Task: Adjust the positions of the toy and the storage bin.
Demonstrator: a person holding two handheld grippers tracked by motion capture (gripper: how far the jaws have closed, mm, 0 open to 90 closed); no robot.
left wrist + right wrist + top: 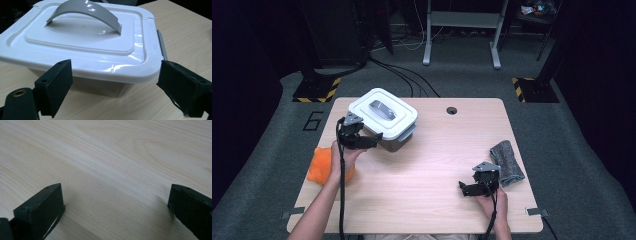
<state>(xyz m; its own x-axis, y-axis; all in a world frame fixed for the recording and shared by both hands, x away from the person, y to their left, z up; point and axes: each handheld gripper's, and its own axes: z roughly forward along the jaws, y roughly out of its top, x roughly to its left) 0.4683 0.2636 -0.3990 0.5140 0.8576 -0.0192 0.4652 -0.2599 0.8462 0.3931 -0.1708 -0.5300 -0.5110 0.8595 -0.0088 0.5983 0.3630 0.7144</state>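
I have the left gripper (374,140) up against the near corner of the white lidded box (384,120), which sits toward the far left of the table (427,200). In the left gripper view its jaws stand wide, one on each side of the box's corner, with the lid's rim between them; the pads do not press on it. The grey arched handle (85,12) lies across the middle of the lid, beyond my jaws, and a grey latch (162,45) runs down the box's side.

Behind my left hand, at the table's left edge, lies an orange cloth (319,166), close to the forearm but apart from the box.

The right gripper (466,189) rests low near the table's front right, jaws wide over bare wood with nothing between them. Just beside it, to its right, lies a folded grey cloth (507,162). A small round hole (452,110) sits in the tabletop near the far edge, well apart from everything.
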